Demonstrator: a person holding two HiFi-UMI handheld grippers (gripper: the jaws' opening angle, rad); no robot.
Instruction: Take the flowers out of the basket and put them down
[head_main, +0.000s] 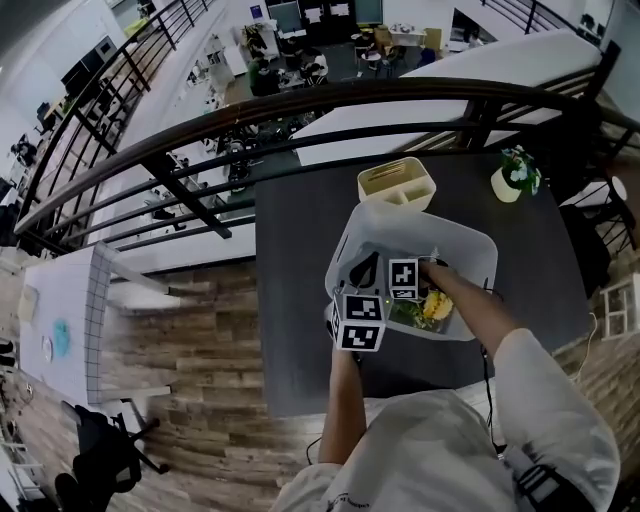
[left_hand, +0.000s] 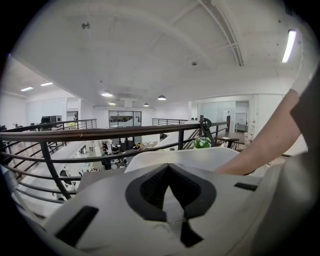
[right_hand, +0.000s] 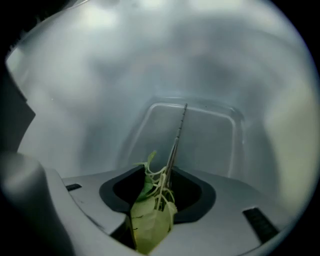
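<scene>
Lengthwise, flower stem (right_hand: 177, 137) runs from jaws toward basket (right_hand: 215, 145) floor.

Head view looks steeply down on the basket (head_main: 440, 240) — right gripper view sits close inside it, left gripper view skims its rim.

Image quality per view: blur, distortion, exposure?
Head view: strong fisheye, railing bows, sharp and evenly lit. Left gripper view: fisheye with black corners, ceiling light glares. Right gripper view: dim, basket wall hazy; only the leaf between the jaws is sharp.
</scene>
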